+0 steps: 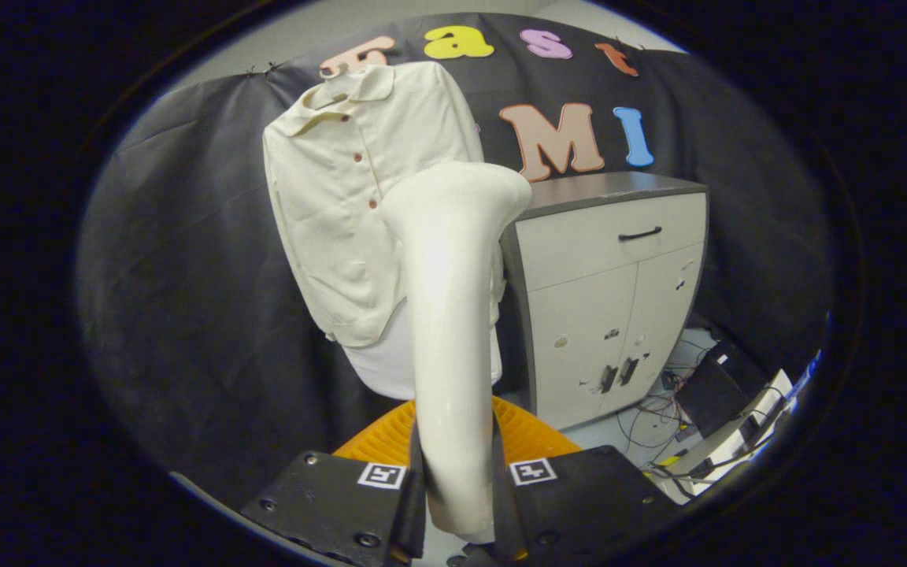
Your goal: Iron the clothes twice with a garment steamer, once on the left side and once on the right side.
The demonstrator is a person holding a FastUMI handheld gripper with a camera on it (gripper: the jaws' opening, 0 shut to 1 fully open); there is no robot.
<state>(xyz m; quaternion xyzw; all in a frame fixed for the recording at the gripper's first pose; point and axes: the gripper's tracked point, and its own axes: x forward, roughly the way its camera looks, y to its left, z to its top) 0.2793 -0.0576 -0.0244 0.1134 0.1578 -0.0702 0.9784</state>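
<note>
We're clamping the gripper [457, 492] on the garment steamer [453, 315] handle, both fingers pressing its sides so it stays upright, head aiming at the shirt [343, 205] hanging just ahead, beside the cabinet [611, 299].

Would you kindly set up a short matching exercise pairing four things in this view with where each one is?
Things:
1. garment steamer
2. shirt
3. cabinet
4. orange basket

Places:
A. hanging against the black cloth
B. clamped between the fingers of the gripper
C. low down, just beyond the fingers
D. beside the shirt, doors shut

Pairs: 1-B, 2-A, 3-D, 4-C
</note>
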